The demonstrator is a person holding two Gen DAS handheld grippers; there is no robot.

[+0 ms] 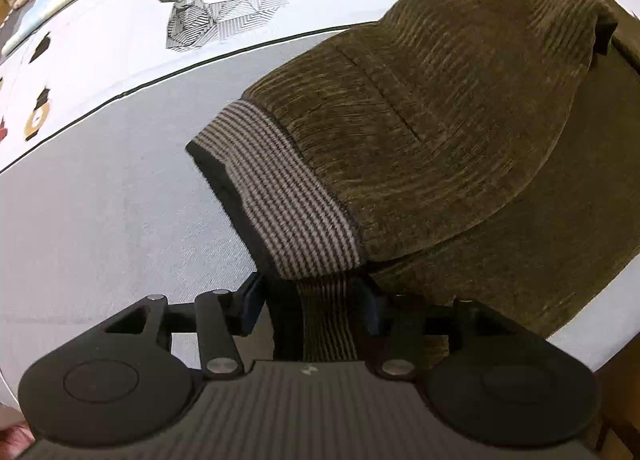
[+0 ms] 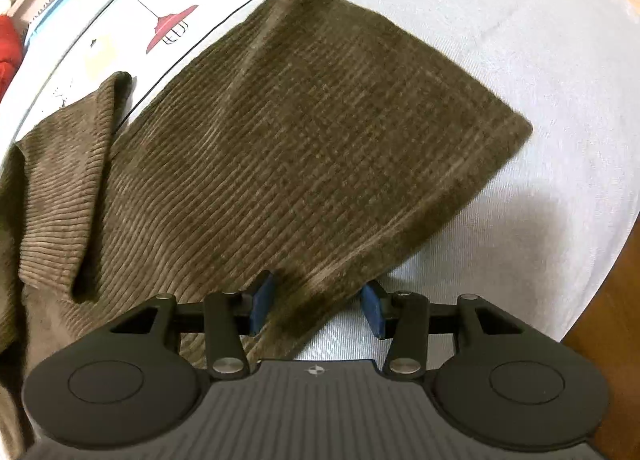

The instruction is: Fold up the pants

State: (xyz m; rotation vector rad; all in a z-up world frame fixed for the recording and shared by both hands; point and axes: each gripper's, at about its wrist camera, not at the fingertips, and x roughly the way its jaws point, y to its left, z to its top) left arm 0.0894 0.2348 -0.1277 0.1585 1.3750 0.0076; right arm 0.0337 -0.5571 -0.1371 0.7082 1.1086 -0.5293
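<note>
The olive-brown corduroy pants [image 1: 440, 120] lie folded on a grey bed sheet [image 1: 100, 200], with the striped grey waistband [image 1: 280, 188] at their near left end. My left gripper [image 1: 312, 308] points down over that waistband. Its jaws stand apart with the band's lower end between them, and the pads do not press it. In the right wrist view a folded leg panel of the pants [image 2: 300, 140] lies flat. My right gripper [image 2: 318, 310] is open over the panel's near corner. Cloth lies against the left blue pad [image 2: 260, 306]; the right pad is clear of it.
The sheet carries printed panels: a deer head [image 1: 204, 8] and a red lamp [image 2: 172, 26]. A second fold of the pants [image 2: 68, 188] bunches up at the left. A wooden edge [image 2: 612, 320] shows past the bed's near right side.
</note>
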